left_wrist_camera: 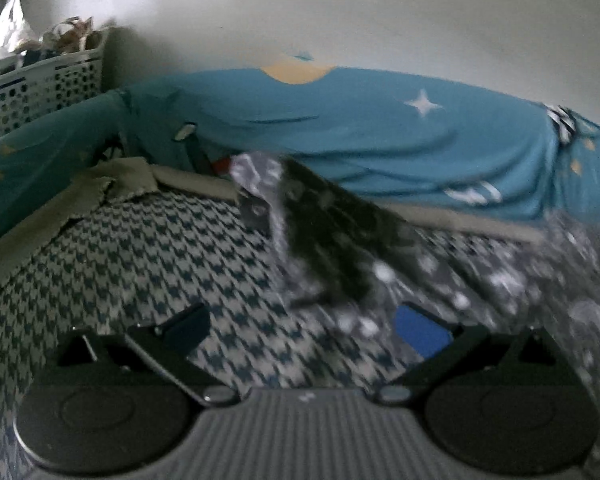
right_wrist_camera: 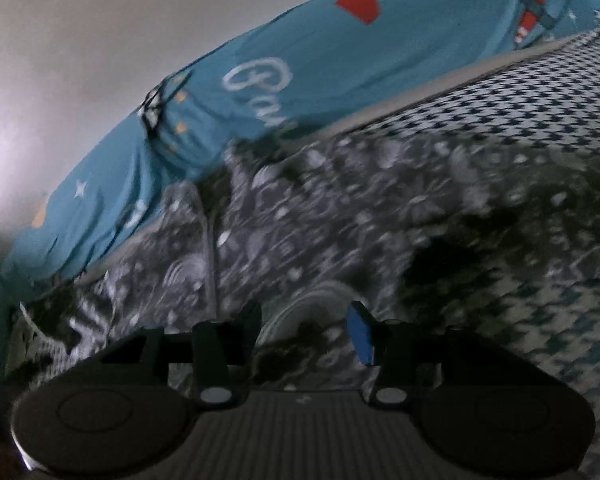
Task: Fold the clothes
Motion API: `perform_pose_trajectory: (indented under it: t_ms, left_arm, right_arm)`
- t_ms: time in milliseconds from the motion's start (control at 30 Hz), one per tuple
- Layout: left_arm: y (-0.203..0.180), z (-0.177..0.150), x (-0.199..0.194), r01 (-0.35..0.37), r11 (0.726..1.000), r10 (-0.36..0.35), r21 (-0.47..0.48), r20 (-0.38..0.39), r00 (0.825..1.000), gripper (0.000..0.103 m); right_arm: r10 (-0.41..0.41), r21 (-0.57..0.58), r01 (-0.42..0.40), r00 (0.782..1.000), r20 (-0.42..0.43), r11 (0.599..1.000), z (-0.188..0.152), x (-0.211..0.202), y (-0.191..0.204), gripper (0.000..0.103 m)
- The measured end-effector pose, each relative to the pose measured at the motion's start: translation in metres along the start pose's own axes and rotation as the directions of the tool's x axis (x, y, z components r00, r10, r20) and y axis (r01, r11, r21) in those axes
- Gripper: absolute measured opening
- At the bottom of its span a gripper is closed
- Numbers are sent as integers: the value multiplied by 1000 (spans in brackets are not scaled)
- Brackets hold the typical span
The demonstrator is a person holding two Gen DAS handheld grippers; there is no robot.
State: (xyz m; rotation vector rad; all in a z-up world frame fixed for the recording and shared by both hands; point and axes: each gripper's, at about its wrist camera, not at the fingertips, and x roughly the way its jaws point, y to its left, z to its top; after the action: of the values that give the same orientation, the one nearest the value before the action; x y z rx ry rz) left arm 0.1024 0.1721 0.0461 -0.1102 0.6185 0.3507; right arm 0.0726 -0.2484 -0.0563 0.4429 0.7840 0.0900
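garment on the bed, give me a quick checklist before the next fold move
1. Left gripper open, nothing between its fingers: ok.
2. Right gripper open, pads not pressing cloth: ok.
3. Garment flat on the houndstooth cover: not ok, one flap stands up in the left view.
4. Garment edges findable: cannot tell, both views blurred.
5. Garment off the blue sheet: cannot tell, its far edge reaches the sheet in the right view.
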Motion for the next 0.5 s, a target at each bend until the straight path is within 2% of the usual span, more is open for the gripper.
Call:
perform_pose_trajectory:
  t_ms: [200,333,500]
  left_arm:
    - [2,24,24,-24,1000,25,-10,52,998,103]
    - [4,33,46,-36,999,37,-30,55,998,102]
    - [6,39,69,-25,999,27,-40,40,999,86]
  right_arm:
    - [24,-68,-28,998,-53,997,-15,14,23,48]
    - [32,-98,-40,996,-79,994,-19,23,29,48]
    - [35,-97,-46,993,-112,994,-19,34,30,48]
